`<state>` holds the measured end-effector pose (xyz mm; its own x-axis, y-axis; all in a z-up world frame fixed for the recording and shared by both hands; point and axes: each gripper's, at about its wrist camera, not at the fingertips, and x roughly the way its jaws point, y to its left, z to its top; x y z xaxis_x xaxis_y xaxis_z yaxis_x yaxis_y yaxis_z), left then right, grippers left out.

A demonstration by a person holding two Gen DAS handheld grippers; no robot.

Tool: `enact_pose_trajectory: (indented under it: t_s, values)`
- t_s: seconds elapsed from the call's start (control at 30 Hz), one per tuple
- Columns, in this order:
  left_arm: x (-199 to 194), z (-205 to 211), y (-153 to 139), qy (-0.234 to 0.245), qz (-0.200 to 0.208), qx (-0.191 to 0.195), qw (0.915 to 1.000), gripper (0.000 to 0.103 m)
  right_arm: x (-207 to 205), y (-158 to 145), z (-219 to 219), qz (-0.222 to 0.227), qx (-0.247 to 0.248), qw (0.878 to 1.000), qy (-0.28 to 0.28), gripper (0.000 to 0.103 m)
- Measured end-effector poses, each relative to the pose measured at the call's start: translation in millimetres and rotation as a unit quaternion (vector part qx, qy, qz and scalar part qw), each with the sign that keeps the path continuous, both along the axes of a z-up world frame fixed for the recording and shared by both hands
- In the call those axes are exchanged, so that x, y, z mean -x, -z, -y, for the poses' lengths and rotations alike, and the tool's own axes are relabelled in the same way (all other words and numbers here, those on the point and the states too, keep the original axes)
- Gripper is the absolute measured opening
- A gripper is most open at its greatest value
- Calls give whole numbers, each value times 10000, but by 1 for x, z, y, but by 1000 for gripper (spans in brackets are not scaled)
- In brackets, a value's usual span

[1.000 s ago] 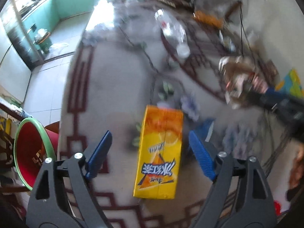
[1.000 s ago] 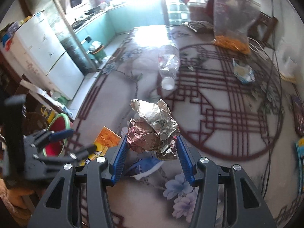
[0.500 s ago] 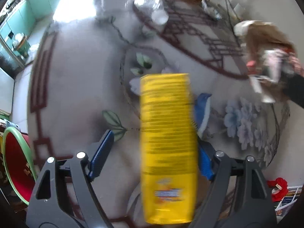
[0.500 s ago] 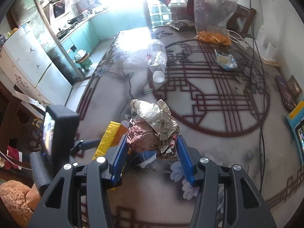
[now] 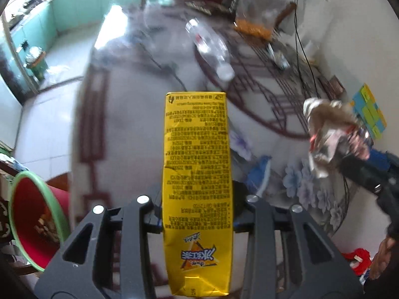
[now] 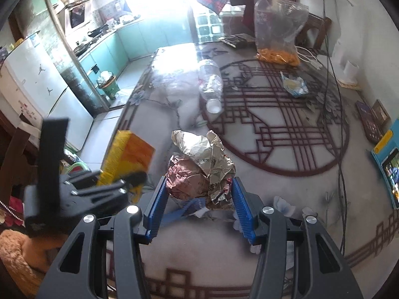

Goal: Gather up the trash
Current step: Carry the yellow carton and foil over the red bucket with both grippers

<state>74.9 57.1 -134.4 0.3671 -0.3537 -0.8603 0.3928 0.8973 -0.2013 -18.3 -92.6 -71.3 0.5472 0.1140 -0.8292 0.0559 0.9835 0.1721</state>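
Judging both light and crushable: yellow drink carton [image 5: 197, 186] is clamped across its flat sides by left tool [image 5: 197, 214], crumpled wrapper wad [image 6: 202, 172] pinched mid-bulk by right tool [image 6: 199, 201].

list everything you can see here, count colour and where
carton: 1, yellow, clamped in the left gripper
wrapper wad: 1, tan and maroon, clamped in the right gripper
bottle: 1, clear, lying on the table, white cap toward the camera
bag: 1, clear with orange contents, far side of the table
packet: 1, blue and white, on the table right of the bottle
blue scrap: 1, blue and white, on the table under the wad
bin: 1, red with green rim, off the table's left edge
table: 1, grey with maroon lattice
left gripper: 1, black, shut
right gripper: 1, black with blue pads, shut
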Motion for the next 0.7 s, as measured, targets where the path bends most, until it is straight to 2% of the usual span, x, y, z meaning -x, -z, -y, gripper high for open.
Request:
enact_pose_trajectory:
  t_s: [0.2,0.33,0.7]
  values:
    - [6,-44,-33,-327,459,48,9984,35,-11,-8,-35,119,53,9993,-361,50]
    - [6,-72,-48,-567,573,206,9965,35,-20,-13,-64,208,56,9977,-641,50]
    - [8,-157,-55,-1437,716,153,9869,35,-42,-23,-145,410,73,9880,-1484,50]
